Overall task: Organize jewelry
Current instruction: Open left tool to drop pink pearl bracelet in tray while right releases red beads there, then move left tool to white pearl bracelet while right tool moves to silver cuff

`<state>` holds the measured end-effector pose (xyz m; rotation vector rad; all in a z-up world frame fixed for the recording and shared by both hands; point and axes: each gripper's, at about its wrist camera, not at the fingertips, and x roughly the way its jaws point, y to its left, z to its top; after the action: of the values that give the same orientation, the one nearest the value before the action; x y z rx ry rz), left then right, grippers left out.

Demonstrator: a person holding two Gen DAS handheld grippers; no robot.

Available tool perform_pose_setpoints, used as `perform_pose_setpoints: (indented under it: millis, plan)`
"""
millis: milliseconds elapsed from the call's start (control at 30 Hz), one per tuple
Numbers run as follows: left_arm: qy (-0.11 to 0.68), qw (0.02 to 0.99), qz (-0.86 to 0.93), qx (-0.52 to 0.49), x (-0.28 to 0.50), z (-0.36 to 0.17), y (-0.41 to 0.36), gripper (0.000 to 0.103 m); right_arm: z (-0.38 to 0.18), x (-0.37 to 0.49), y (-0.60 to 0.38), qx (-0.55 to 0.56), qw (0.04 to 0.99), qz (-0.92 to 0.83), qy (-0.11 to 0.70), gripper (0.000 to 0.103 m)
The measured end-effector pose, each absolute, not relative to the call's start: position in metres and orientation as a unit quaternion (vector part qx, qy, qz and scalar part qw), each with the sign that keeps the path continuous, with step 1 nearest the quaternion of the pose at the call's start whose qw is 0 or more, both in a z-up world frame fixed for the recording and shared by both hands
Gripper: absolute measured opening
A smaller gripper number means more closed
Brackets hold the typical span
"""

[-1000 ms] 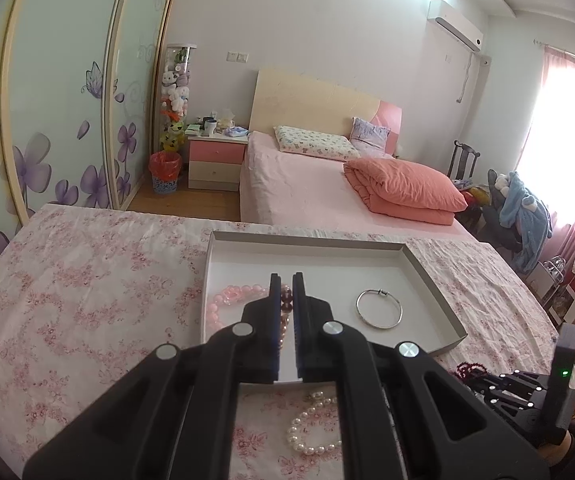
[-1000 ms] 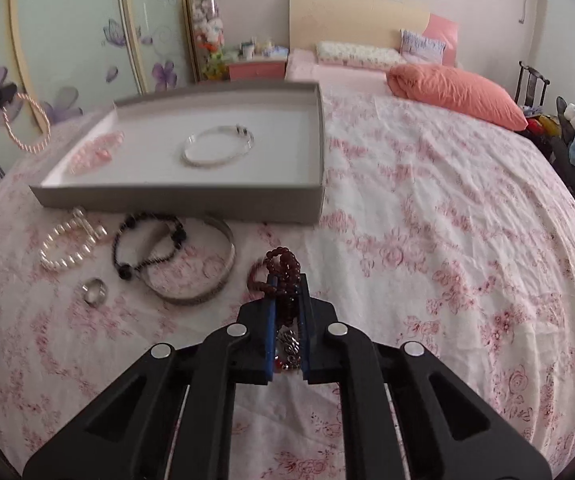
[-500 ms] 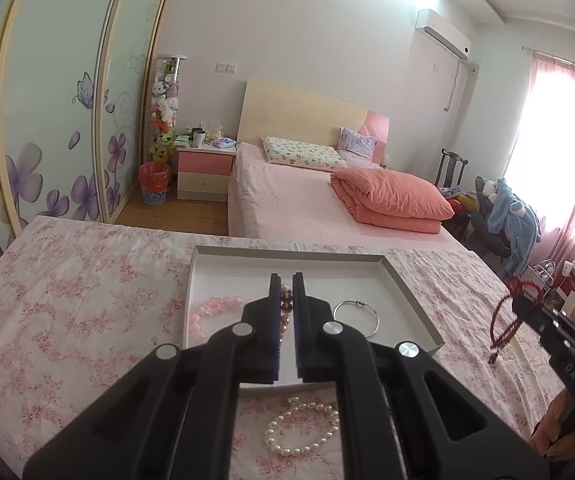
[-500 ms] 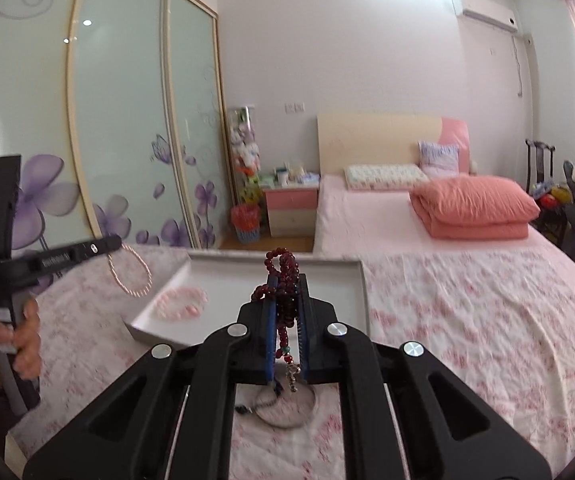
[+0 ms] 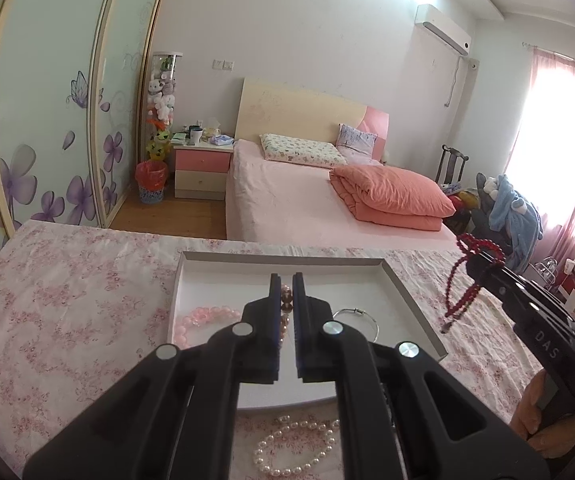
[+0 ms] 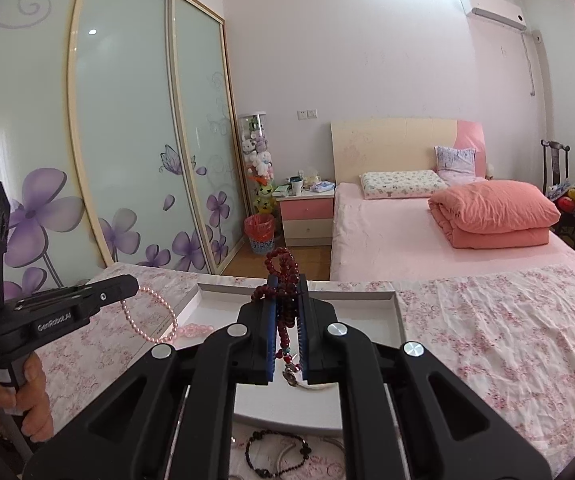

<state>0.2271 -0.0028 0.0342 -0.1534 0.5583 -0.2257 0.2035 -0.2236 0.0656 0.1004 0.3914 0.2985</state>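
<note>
My left gripper [image 5: 286, 280] is shut on a pink pearl bracelet [image 6: 155, 320], which hangs from its tips above the left part of the grey tray [image 5: 407, 296]. My right gripper [image 6: 287, 280] is shut on a dark red bead bracelet [image 6: 281, 272], held over the tray's near side; it also shows in the left wrist view [image 5: 463, 280]. In the tray lie a pale pink bead bracelet [image 5: 203, 318] and a silver bangle [image 5: 361, 316].
A white pearl bracelet [image 5: 295, 448] lies on the floral cloth in front of the tray. A black bead bracelet [image 6: 275, 452] and a metal bangle lie there too. A bed [image 5: 311, 204] with a folded orange quilt stands behind the table.
The right gripper has risen from the cloth with the red bracelet and now hangs over the tray. The left gripper has lifted slightly, the pink pearls still in it.
</note>
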Motion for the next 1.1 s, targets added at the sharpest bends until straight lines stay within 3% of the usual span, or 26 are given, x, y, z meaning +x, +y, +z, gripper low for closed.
perform_pose_setpoints:
  millis: [600,633,667,733,767,1100]
  plan:
    - [0.319,0.94,-0.096,-0.072,0.288,-0.002,-0.009,0.007,0.027,0.28,-0.214,0.078,0.947,0.135,0.28,0.011]
    - [0.322,0.939,-0.093,-0.071,0.293,-0.003,-0.01,0.007,0.025,0.285,-0.213,0.075,0.944,0.131,0.292,0.017]
    - [0.324,0.939,-0.092,-0.07,0.296,-0.005,-0.01,0.011,0.022,0.29,-0.212,0.073,0.941,0.126,0.306,0.031]
    - [0.332,0.936,-0.092,-0.07,0.304,-0.009,-0.012,0.02,0.017,0.295,-0.212,0.074,0.936,0.122,0.322,0.049]
    - [0.335,0.935,-0.09,-0.071,0.306,-0.011,-0.011,0.024,0.015,0.296,-0.213,0.074,0.935,0.12,0.326,0.051]
    - [0.336,0.935,-0.078,-0.079,0.297,-0.012,0.005,0.028,0.018,0.284,-0.222,0.079,0.938,0.114,0.319,0.051]
